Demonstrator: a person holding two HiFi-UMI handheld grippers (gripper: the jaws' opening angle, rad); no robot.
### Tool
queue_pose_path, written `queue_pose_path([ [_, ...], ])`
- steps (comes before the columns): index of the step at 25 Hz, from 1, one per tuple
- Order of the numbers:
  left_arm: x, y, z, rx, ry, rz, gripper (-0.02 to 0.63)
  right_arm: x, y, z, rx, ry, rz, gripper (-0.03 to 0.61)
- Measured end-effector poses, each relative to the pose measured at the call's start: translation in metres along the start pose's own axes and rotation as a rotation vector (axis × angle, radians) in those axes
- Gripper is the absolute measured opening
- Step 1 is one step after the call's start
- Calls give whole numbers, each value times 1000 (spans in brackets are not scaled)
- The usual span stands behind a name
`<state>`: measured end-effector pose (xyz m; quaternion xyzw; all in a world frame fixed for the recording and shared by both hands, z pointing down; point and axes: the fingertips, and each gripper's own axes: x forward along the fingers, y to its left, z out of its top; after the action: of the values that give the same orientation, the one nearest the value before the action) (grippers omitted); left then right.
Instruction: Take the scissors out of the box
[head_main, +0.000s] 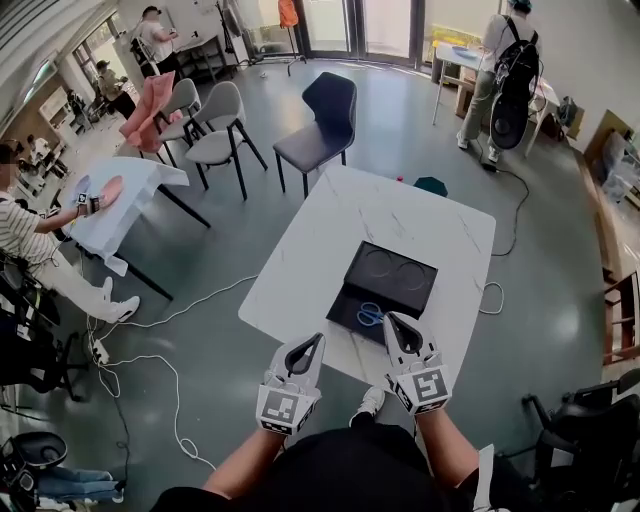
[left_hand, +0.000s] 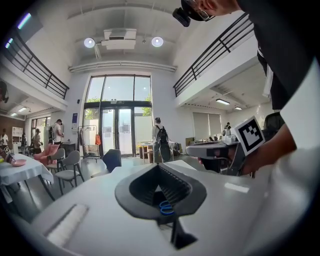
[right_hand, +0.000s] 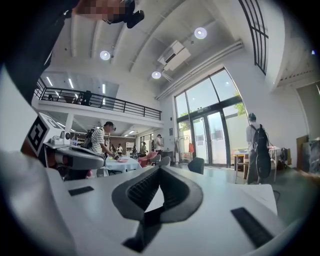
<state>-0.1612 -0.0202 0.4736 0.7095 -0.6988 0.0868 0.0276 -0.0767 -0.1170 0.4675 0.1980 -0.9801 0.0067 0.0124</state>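
— How did things lie on the desk (head_main: 440, 225)?
— The black box (head_main: 400, 275) stood open, with the scissors (head_main: 370, 315) in its near half.
— And the grippers?
— Both were pinched closed and empty. The right gripper (head_main: 389, 317) was nearer, its tip just beside the blue handles, and the left gripper (head_main: 319, 338) was further left. Only the left gripper view showed the handles. The blades' direction was too small to tell.

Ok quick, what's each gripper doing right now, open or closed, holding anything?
Left gripper: closed, holding nothing.
Right gripper: closed, holding nothing.
The scissors lie in the box, not gripped.
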Motion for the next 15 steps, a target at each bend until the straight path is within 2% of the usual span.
queue_pose_path([
  [7, 37, 0, 3, 41, 29, 10, 9, 10, -26, -6, 16, -4, 46, 8],
  [10, 46, -5, -1, 37, 47, -12, 9, 13, -33, -9, 28, 1, 49, 8],
  [12, 53, -5, -2, 16, 48, -14, 9, 13, -39, -6, 50, -8, 34, 8],
  [15, 67, 13, -3, -57, 42, 14, 9, 17, -55, 4, 106, -39, -12, 8],
])
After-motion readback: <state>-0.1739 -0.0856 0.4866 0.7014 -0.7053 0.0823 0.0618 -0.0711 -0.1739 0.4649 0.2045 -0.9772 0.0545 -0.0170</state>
